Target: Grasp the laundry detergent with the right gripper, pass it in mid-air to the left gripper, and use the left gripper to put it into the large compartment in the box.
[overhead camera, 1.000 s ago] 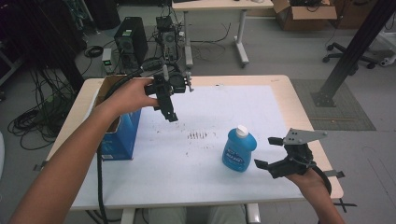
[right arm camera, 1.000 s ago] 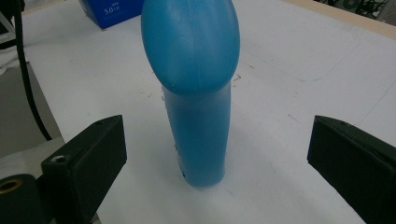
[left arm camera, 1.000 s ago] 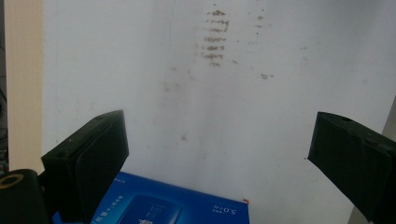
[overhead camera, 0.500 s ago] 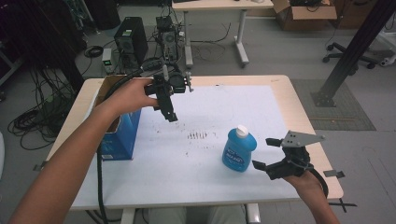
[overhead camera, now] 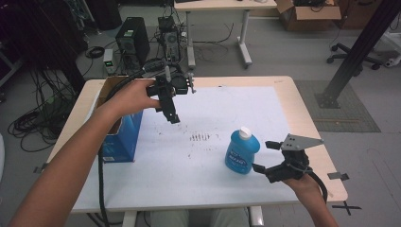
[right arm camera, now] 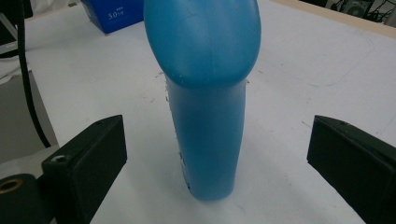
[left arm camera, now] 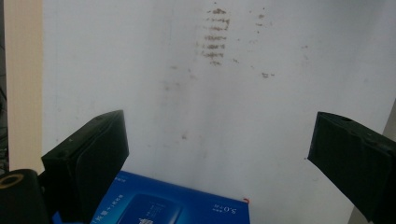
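Right tool sits low at the desk's near right edge, jaws spread wide and empty, lined up on the blue bottle just in front of it, no contact. Bottle stands upright on the white sheet, white cap on top. Left tool hangs released above the sheet, next to the blue box at the desk's left edge.

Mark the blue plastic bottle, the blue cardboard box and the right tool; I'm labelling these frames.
Blue plastic bottle (overhead camera: pixel 241 156): high view, front label.
Blue cardboard box (overhead camera: pixel 124 133): high view, side wall.
Right tool (overhead camera: pixel 264 155): high view, midway between its open fingertips.
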A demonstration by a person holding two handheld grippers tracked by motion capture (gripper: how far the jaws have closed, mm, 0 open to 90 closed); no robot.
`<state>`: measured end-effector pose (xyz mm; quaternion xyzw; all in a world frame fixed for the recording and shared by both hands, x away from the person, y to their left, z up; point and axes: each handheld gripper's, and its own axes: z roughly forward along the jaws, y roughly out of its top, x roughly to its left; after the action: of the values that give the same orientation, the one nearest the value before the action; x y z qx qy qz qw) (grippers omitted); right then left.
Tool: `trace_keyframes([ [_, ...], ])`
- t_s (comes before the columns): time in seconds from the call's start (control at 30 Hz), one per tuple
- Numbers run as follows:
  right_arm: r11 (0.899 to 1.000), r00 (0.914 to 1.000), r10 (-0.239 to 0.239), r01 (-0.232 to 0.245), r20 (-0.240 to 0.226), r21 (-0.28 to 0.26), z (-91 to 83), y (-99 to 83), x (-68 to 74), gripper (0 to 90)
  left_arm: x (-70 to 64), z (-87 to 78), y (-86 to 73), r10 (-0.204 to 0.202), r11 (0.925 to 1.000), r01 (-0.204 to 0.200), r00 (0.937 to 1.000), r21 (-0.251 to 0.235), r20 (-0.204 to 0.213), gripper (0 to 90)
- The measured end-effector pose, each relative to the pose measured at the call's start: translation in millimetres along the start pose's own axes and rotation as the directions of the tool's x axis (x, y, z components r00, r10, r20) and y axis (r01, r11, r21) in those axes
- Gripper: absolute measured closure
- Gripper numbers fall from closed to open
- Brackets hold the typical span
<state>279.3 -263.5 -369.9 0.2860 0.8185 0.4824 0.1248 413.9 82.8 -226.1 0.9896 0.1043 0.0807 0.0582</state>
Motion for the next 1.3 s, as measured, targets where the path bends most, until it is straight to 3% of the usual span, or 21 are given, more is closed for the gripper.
trace_keyframes([
  [0.6, 0.999, 0.9996, 0.012, -0.013, -0.027, -0.038, 25.3, -5.1, 1.5, 4.7, 0.8, 0.2, -2.0, -0.003, 1.0, 0.003, 1.0, -0.001, 0.001, 5.2],
  [1.3, 0.997, 0.9998, 0.0, -0.001, -0.022, -0.083, 47.7, -6.1, 4.7, 7.1, 1.0, -0.2, -3.5, -0.005, 1.0, 0.005, 1.0, 0.001, 0.001, 5.3],
])
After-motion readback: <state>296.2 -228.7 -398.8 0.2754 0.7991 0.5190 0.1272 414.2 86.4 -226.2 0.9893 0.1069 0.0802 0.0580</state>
